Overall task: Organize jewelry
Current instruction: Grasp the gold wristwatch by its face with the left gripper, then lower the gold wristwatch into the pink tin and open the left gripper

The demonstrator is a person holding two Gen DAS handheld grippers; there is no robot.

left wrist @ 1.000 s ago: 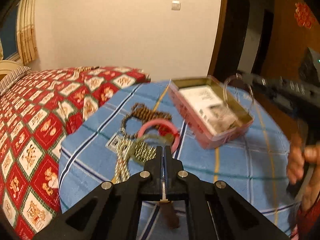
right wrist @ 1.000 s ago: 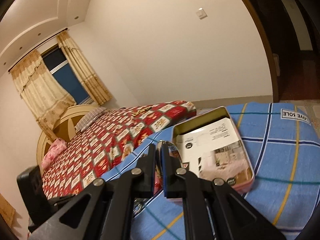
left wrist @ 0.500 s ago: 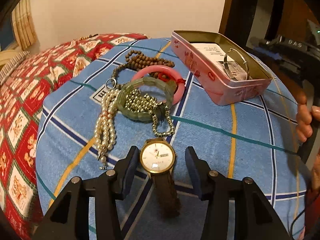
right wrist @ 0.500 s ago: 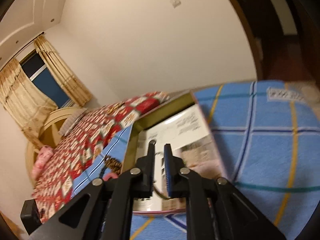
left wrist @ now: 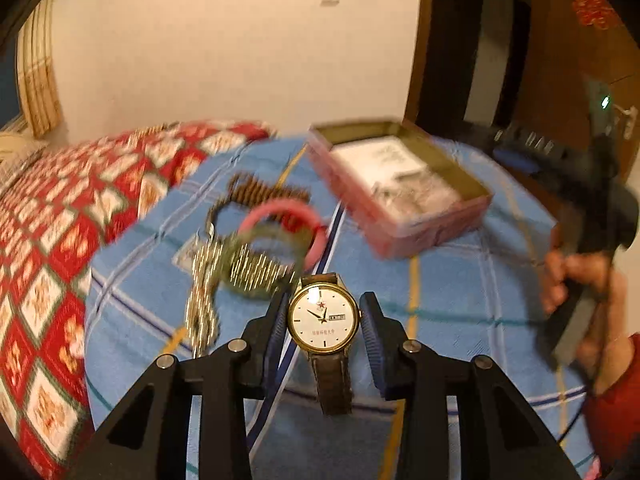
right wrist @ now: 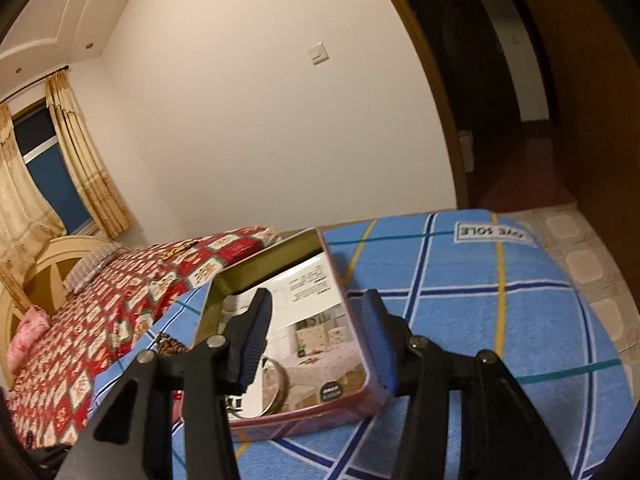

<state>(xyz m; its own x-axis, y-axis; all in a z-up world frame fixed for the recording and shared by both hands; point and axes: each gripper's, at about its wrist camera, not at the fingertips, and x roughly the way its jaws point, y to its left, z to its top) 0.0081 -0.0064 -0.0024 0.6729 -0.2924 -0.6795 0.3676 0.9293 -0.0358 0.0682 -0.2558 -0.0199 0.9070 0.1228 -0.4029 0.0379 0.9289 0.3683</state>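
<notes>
Your left hand-held gripper [left wrist: 324, 330] is closing around the gold round wristwatch [left wrist: 324, 317]; pinch its hard case, since the brown strap flops. Your right hand-held gripper [right wrist: 316, 338] is opening, empty, over the pink tin box [right wrist: 320, 412].

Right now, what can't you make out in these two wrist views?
- Left wrist: jewelry pile is motion-blurred; pieces can't be counted.
- Left wrist: whether the left gripper, jaws closing, touches the watch; the case sits between the pads.
- Left wrist: tin contents smeared.
- Right wrist: silver bangle in the tin partly hidden by the right gripper, jaws opening, nothing between them.
- Right wrist: watch out of frame.
</notes>
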